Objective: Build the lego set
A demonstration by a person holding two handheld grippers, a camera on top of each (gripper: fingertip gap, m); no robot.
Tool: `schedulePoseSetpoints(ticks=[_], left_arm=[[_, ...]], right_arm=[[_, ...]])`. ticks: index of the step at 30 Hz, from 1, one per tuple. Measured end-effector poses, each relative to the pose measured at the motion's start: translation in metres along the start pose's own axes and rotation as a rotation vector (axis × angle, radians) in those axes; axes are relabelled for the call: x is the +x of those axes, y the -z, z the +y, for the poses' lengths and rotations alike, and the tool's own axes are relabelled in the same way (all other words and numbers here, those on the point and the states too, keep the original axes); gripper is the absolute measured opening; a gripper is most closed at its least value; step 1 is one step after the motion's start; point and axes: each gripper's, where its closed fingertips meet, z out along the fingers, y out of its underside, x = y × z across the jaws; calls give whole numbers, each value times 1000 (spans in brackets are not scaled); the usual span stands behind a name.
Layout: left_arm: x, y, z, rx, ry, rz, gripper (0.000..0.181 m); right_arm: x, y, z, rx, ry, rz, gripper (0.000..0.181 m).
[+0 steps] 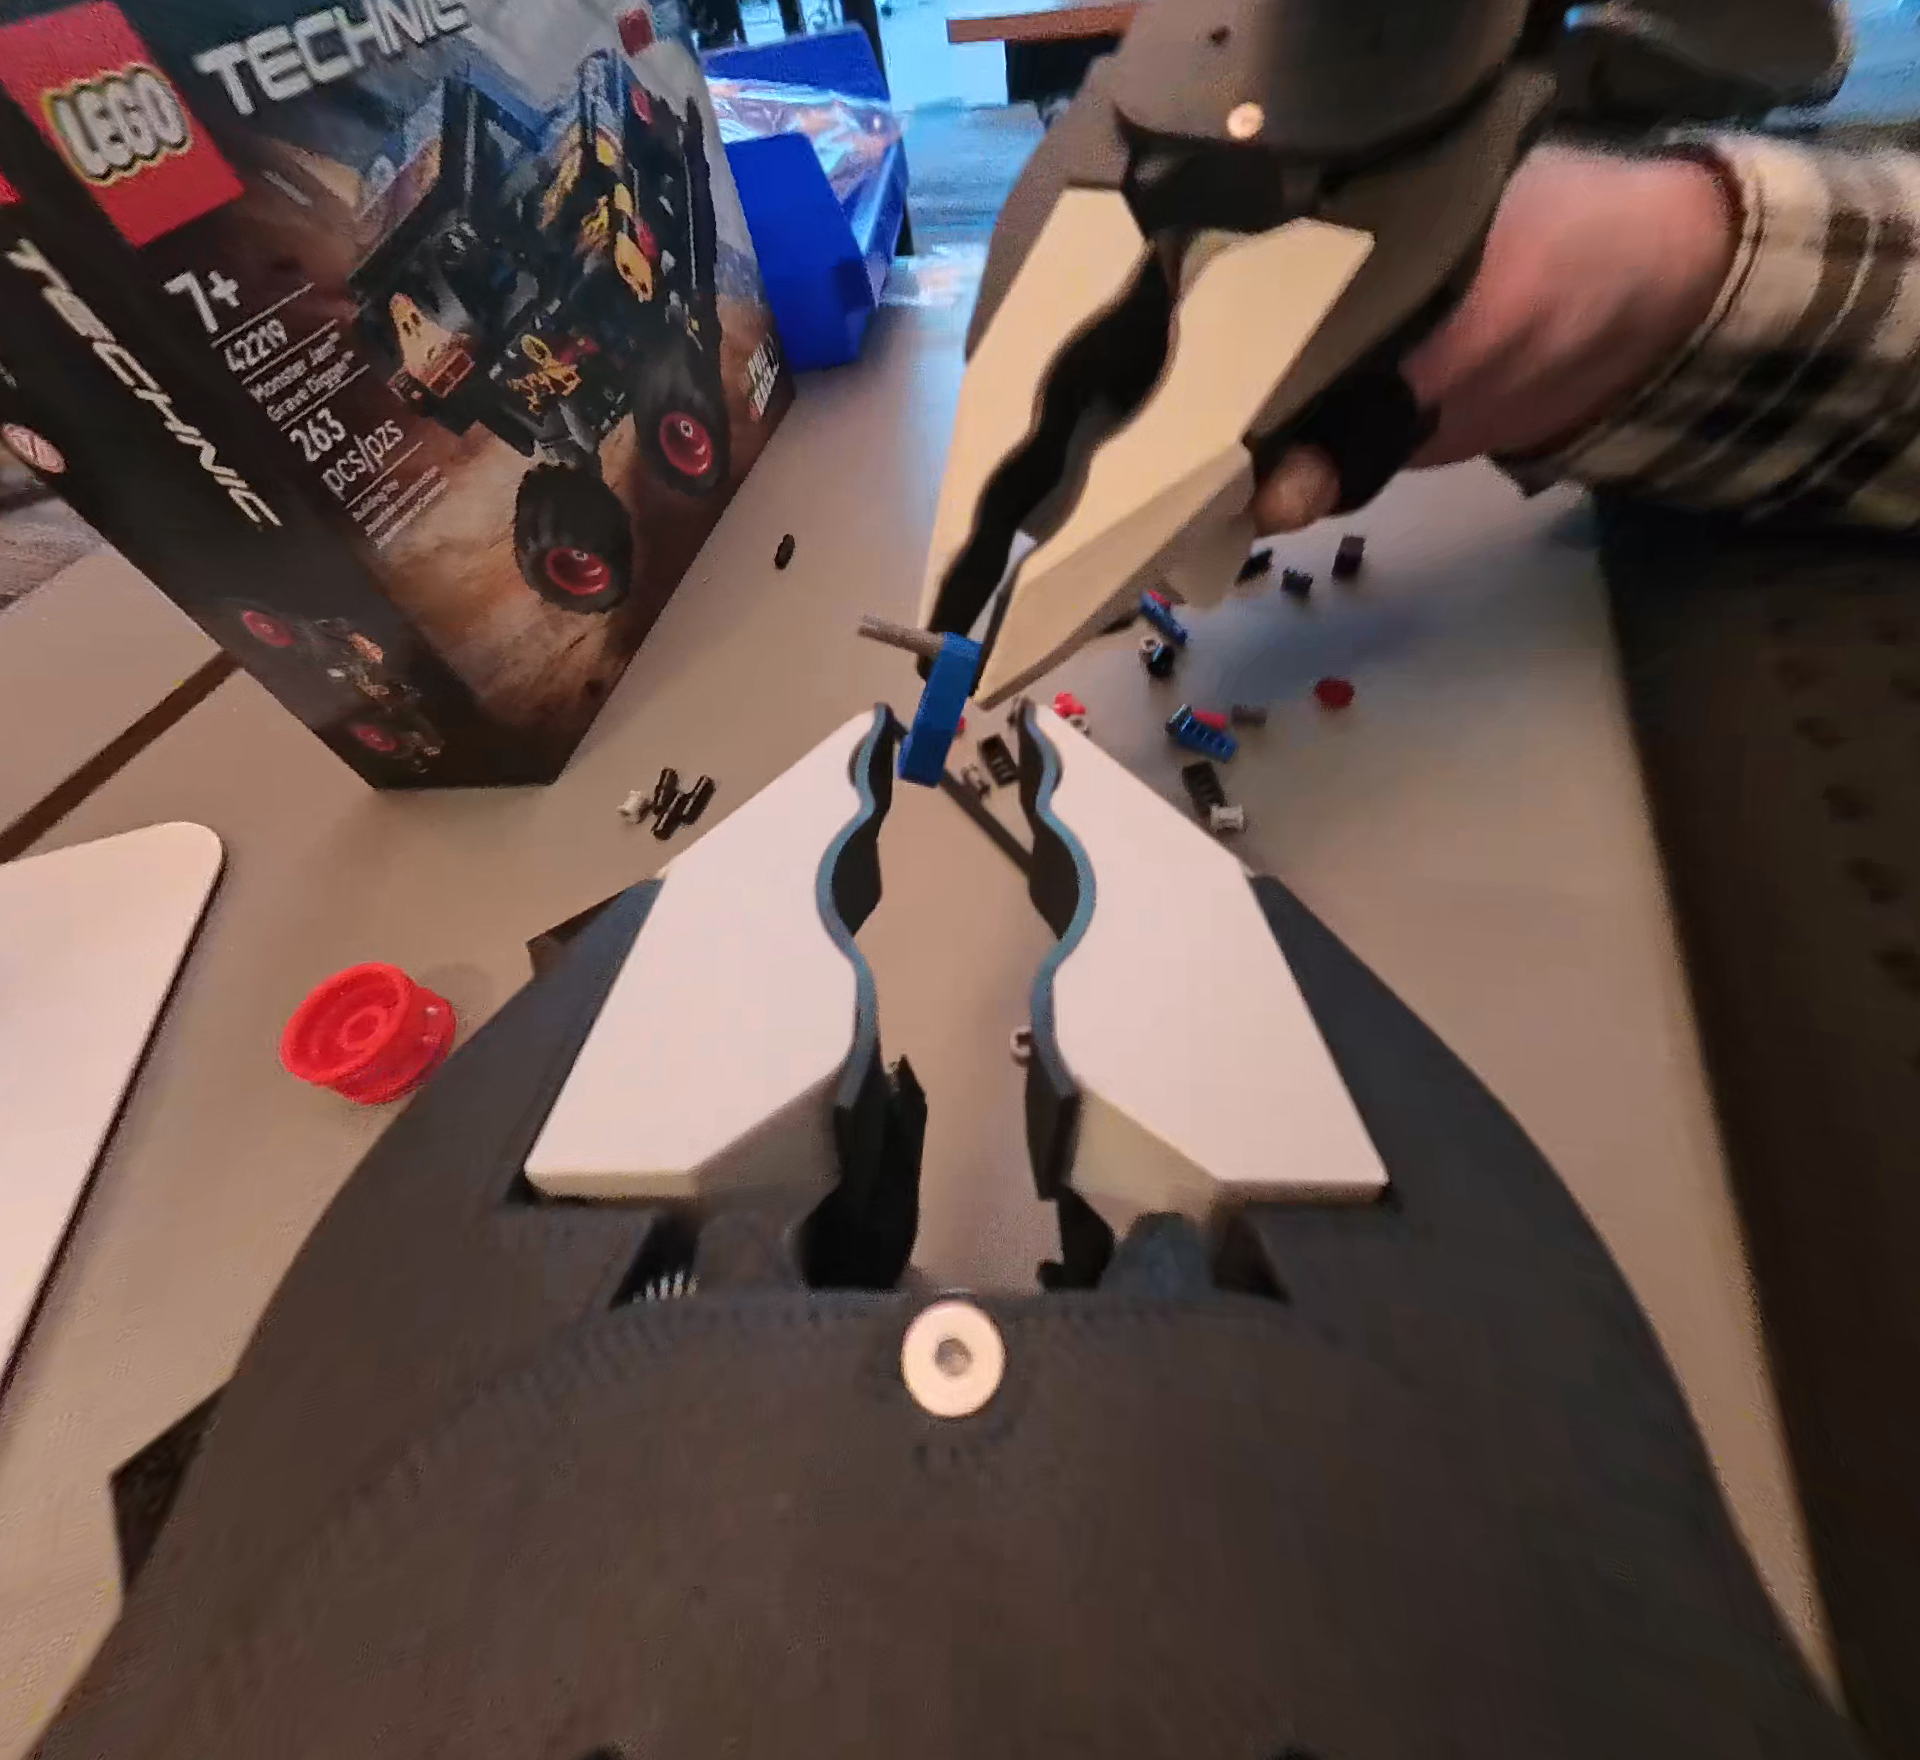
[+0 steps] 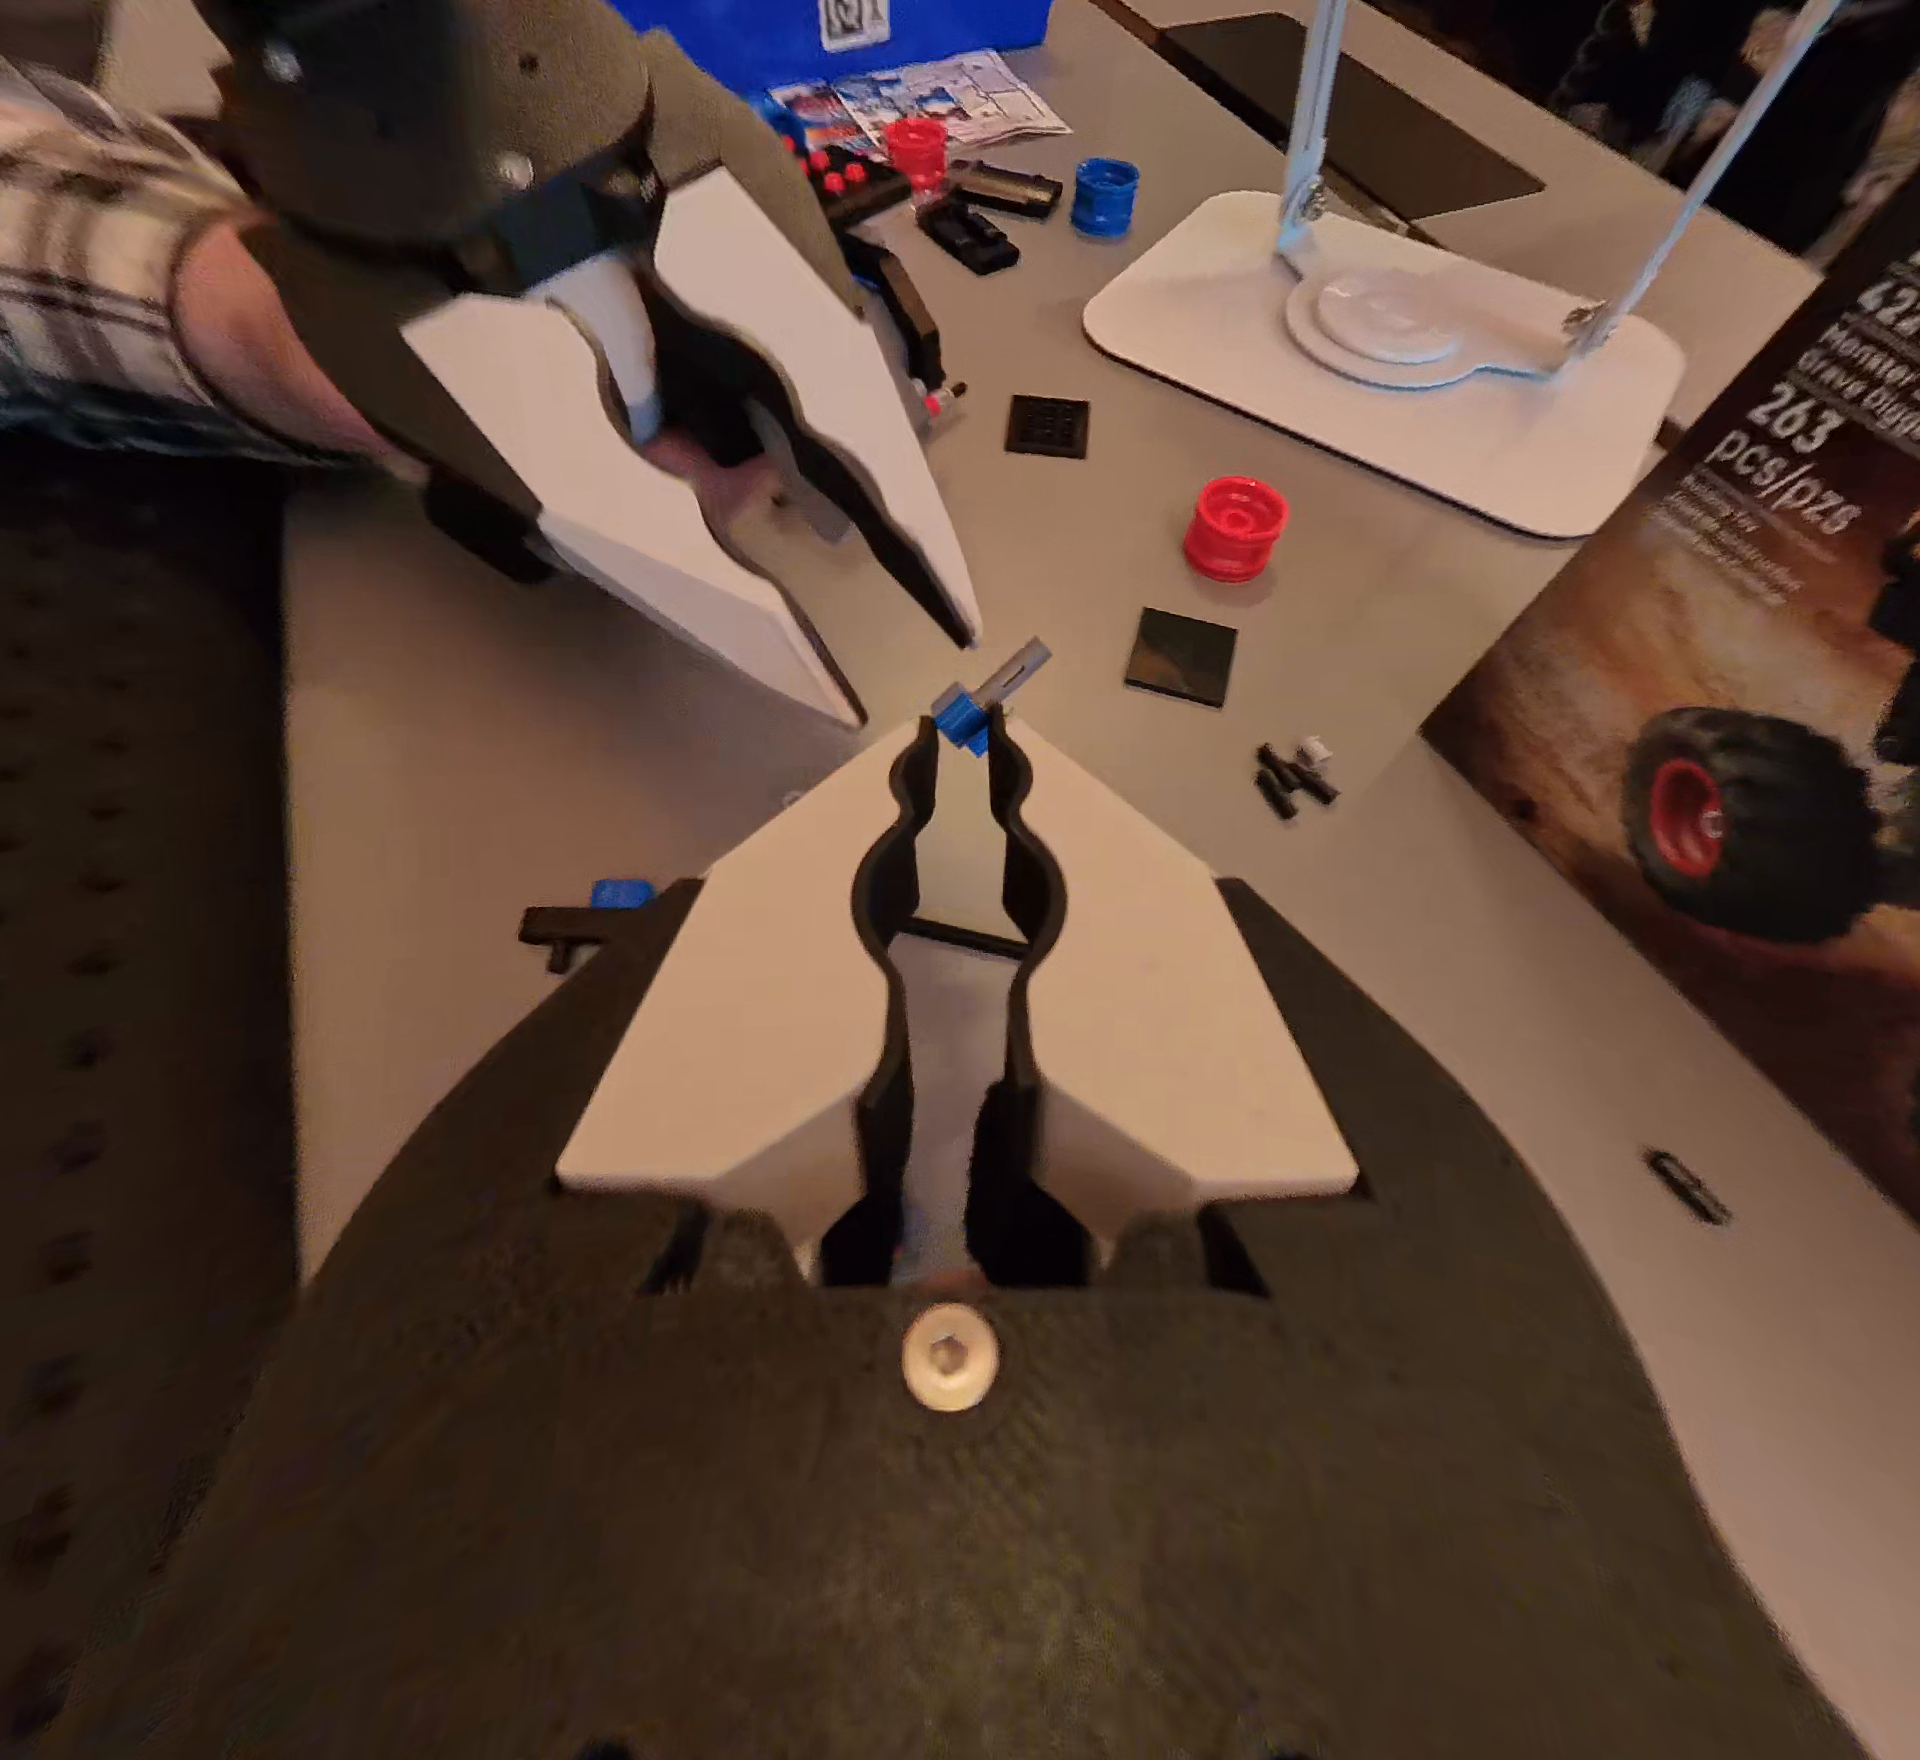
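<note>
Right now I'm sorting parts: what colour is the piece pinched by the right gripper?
Blue piece, with a grey pin through it; right wrist view shows it best.

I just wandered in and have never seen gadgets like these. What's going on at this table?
A person is building a toy truck kit with a pair of hand-held tongs. The right tongs pinch a small blue piece with a grey pin sticking out of it, held above the table. The left tongs are open, with their tips right by that piece. Loose parts, a red wheel hub and the kit's box lie around.
</note>
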Motion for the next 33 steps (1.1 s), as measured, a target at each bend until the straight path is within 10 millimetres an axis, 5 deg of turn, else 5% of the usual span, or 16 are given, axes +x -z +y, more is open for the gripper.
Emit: schedulePoseSetpoints(ticks=[6, 18, 27, 33], left_arm=[[-3, 0, -3, 32, 215, 47, 29], [-2, 7, -16, 129, 412, 156, 0], [4, 13, -28, 171, 419, 188, 16], [0, 12, -26, 160, 427, 139, 1]], right_arm=[[-2, -5, -2, -73, 239, 152, 7], [-5, -1, -11, -92, 470, 279, 8], [-5, 3, -14, -152, 685, 406, 7], [-9, 1, -14, -170, 755, 429, 5]])
